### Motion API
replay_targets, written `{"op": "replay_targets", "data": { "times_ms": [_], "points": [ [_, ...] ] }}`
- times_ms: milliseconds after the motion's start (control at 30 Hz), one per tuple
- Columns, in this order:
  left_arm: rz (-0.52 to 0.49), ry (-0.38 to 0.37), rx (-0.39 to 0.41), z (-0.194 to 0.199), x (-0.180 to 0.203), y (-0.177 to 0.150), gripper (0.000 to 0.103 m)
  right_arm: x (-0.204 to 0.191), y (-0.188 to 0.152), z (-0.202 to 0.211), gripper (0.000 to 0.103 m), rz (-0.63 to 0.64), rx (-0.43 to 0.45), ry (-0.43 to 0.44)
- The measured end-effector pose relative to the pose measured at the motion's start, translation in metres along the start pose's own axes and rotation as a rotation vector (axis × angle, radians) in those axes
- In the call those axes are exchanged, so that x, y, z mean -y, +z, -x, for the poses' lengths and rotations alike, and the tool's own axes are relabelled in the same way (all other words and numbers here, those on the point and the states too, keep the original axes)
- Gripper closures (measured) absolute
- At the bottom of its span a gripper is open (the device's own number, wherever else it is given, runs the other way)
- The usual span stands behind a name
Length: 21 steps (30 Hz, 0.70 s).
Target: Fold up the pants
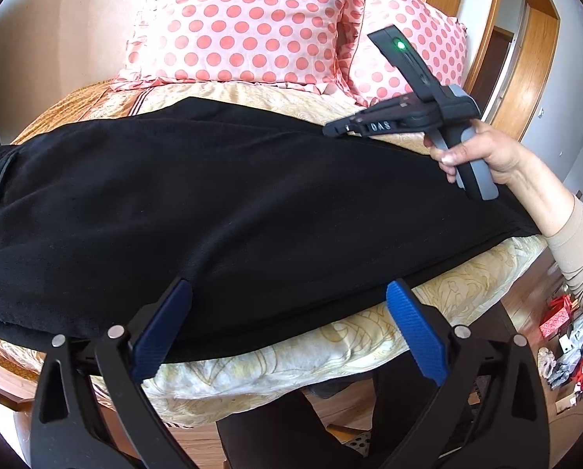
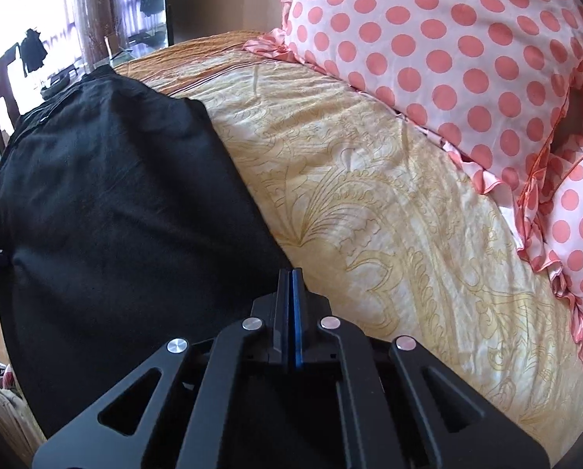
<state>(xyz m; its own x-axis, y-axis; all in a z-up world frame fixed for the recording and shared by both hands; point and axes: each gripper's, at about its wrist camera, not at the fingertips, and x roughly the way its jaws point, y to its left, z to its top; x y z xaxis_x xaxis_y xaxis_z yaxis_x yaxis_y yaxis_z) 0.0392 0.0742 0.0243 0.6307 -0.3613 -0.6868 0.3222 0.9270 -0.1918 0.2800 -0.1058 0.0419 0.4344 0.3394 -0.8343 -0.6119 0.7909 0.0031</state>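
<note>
Black pants (image 1: 221, 203) spread lengthwise across a gold-patterned bedspread (image 1: 467, 285), already doubled leg on leg by the look of the stacked near edge, with polka-dot pillows (image 1: 248, 19) well behind. Left gripper (image 1: 287, 336) poised over the near long edge, blue fingers (image 1: 416, 328) spread to their widest, nothing between them, tips just above or barely on the cloth. Right gripper (image 2: 290, 312) at the far edge of the pants toward the leg end, held in a hand (image 1: 483, 156) with a beige sleeve (image 1: 576, 242); fingers pressed flat together. Possibly a thin pinch of the black hem between the pads, possibly nothing: tips sit right at the border of cloth and bedspread in the right wrist view, too tight to tell. Step in hand, as judged: securing both corners of one end before carrying it over to the waistband at the left of the left wrist view. For a clean result: confirm all layers in the right pinch before lifting; lower the left fingers astride the full stacked edge and close on every layer; lift both sides together and level; keep the cloth taut between the grippers; lay edge on edge. Main risk: catching the top layer only, leaving the lower leg behind.
</note>
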Motion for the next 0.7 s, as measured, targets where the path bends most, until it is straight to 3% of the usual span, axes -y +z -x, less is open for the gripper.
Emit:
{"op": "replay_targets", "data": {
  "times_ms": [167,200,267,367,467,600,700],
  "points": [
    [-0.017,0.014,-0.001,-0.001,0.003,0.000,0.003,-0.003,-0.001,-0.008,0.098,0.025,-0.004,-0.034],
    [-0.023,0.018,-0.005,-0.001,0.004,0.000,0.003,-0.002,-0.003,-0.006,0.091,0.011,-0.012,-0.044],
    [-0.030,0.022,-0.017,0.000,0.004,0.002,0.003,0.008,-0.009,0.005,0.049,-0.057,-0.013,-0.087],
    [-0.014,0.003,-0.034,0.004,0.002,0.006,0.002,0.023,-0.031,0.043,0.046,-0.126,0.068,-0.181],
    [0.019,-0.026,-0.026,0.007,-0.002,0.011,0.002,0.060,-0.083,0.099,0.046,-0.353,0.143,-0.253],
    [0.018,-0.013,-0.012,0.003,0.002,0.017,0.002,0.127,-0.204,0.175,0.046,-0.816,0.170,-0.358],
    [-0.008,-0.009,0.011,0.001,0.009,0.023,0.002,0.166,-0.286,0.223,0.054,-1.018,0.168,-0.503]
  ]
}}
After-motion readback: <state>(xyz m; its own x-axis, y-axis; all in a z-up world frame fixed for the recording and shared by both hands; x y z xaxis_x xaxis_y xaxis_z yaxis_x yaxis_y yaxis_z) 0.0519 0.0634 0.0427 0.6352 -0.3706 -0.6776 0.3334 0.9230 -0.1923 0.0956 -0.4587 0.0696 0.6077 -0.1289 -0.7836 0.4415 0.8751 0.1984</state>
